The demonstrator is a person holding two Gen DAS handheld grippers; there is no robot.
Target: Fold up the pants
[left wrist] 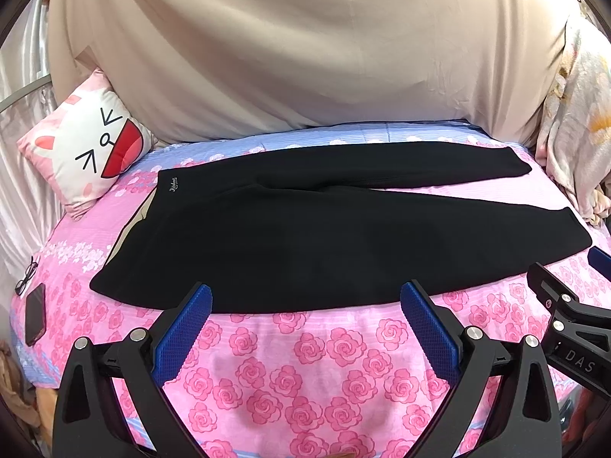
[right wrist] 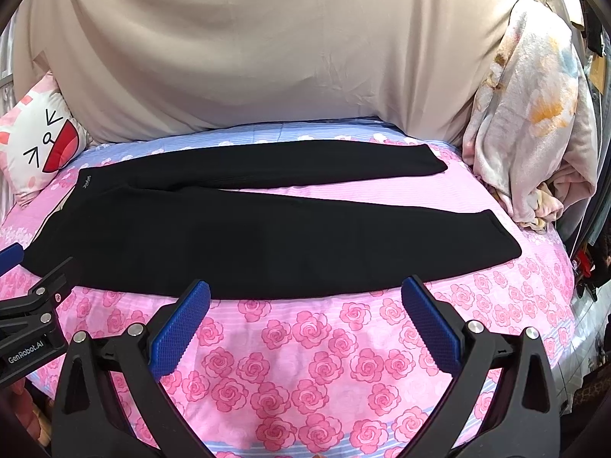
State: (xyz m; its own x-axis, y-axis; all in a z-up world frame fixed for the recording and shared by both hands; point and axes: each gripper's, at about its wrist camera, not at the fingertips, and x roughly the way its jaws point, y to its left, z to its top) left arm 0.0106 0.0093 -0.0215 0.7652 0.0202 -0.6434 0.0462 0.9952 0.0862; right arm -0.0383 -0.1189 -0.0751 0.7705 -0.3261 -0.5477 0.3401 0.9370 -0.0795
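Black pants [left wrist: 305, 236] lie flat on the bed, waistband at the left, both legs spread toward the right. They also show in the right wrist view [right wrist: 248, 236]. My left gripper [left wrist: 305, 301] is open and empty, its blue pads just at the near edge of the pants. My right gripper [right wrist: 305, 297] is open and empty, also at the near edge, further right along the near leg. Each gripper shows at the edge of the other's view.
The bed has a pink rose-print sheet [left wrist: 305, 374]. A cat-face pillow [left wrist: 88, 149] lies at the far left. A phone [left wrist: 35, 313] and glasses [left wrist: 26, 278] lie at the left edge. A bundled floral blanket [right wrist: 534, 133] sits at the right. A beige cloth [left wrist: 286, 45] hangs behind.
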